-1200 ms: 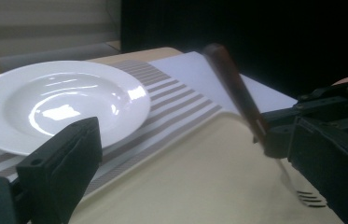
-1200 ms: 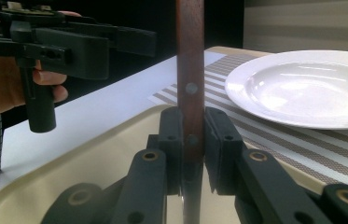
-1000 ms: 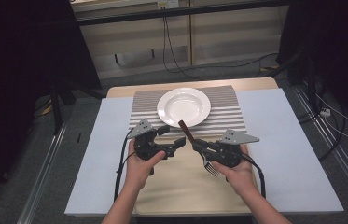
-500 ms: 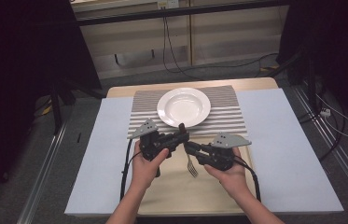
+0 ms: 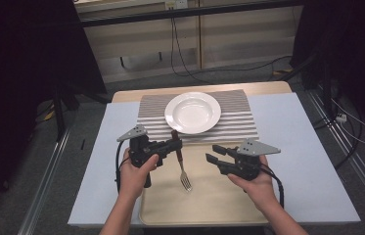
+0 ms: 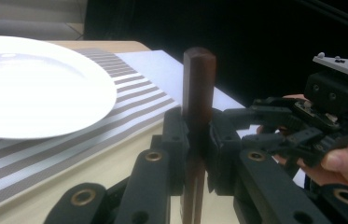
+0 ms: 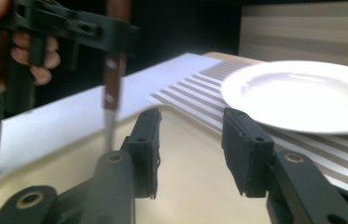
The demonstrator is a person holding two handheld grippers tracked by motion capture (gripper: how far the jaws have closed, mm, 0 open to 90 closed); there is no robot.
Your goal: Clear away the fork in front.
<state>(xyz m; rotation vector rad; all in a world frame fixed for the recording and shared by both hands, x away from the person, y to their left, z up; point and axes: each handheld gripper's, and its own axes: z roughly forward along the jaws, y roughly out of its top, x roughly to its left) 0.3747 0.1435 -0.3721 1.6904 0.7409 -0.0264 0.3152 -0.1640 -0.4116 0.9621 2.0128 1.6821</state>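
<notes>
A fork (image 5: pixel 183 172) with a brown wooden handle (image 6: pixel 198 88) hangs tines down over the beige tray (image 5: pixel 209 203). My left gripper (image 5: pixel 176 145) is shut on the handle, whose top sticks up between the pads (image 6: pixel 175 140). To the right of the fork my right gripper (image 5: pixel 212 152) is open; its jaws have just been opening, with nothing between them (image 7: pixel 190 140). The right gripper view has the fork (image 7: pixel 112 93) at the left, held by the left gripper (image 7: pixel 69 28). The left gripper view shows the right gripper (image 6: pixel 302 130) at the right.
A white plate (image 5: pixel 192 112) rests on a striped mat (image 5: pixel 241 125) behind the tray. A pale blue cover (image 5: pixel 297 147) lies over the table on both sides. Cables trail from both grippers toward the person's arms.
The fork has passed from the right gripper to the left. The left jaws shut on its handle, then the right jaws opened and that hand drew away to the right.
</notes>
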